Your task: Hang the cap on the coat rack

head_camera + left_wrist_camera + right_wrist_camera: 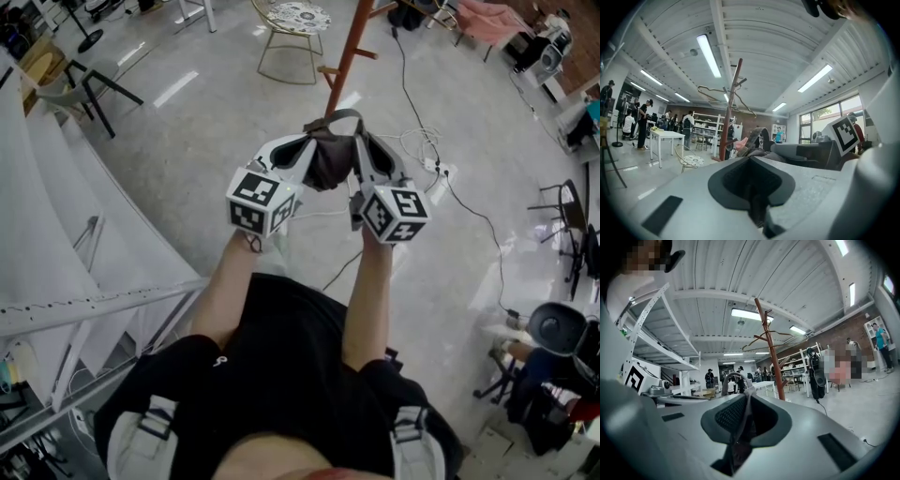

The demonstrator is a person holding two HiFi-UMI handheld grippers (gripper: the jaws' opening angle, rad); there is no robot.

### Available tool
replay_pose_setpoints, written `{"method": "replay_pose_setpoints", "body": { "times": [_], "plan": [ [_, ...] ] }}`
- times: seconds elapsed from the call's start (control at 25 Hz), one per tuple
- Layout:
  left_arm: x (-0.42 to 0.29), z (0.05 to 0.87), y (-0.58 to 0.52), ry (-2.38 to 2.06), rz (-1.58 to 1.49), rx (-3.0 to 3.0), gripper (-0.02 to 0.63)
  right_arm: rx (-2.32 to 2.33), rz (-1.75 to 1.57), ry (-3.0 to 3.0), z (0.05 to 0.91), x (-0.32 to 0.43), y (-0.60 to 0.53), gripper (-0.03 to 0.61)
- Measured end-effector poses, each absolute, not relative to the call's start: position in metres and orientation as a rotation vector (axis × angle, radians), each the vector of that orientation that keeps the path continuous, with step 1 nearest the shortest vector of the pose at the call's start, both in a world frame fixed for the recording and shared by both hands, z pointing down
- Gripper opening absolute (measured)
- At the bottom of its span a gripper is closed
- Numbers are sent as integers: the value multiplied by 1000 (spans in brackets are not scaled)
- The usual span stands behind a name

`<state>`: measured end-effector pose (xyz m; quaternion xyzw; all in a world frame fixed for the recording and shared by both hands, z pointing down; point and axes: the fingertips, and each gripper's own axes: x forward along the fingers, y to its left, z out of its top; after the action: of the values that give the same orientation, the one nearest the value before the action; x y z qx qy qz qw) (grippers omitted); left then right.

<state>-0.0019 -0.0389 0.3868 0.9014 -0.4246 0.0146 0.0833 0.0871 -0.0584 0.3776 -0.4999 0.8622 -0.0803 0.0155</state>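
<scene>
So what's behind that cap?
The orange rack pole stands just beyond the cap, with cables on the floor beside it. The cap covers the pole's lower end.

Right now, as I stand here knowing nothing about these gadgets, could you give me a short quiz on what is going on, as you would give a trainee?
1. True or false: the dark brown fabric cap already hangs on the tall reddish-brown wooden coat rack.
2. How many of the two, left gripper and right gripper, are shut on the cap? A: none. B: one. C: both.
3. Fill in: in the head view, the round-seated wire chair stands to the rack's ___.

Key: 1 false, as the cap is held short of the rack. 2 C. 3 left.
</scene>
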Motion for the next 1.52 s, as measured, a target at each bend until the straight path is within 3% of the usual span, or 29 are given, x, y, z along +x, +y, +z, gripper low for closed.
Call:
{"method": "replay_pose_setpoints", "body": {
  "times": [0.76,1.52],
  "plan": [
    [43,417,-223,-974,74,2741,3,-1513,-260,2578,399,131,-240,29],
    [76,450,-305,-962,127,2652,3,-1524,-343,2647,435,165,-321,29]
  ]
}}
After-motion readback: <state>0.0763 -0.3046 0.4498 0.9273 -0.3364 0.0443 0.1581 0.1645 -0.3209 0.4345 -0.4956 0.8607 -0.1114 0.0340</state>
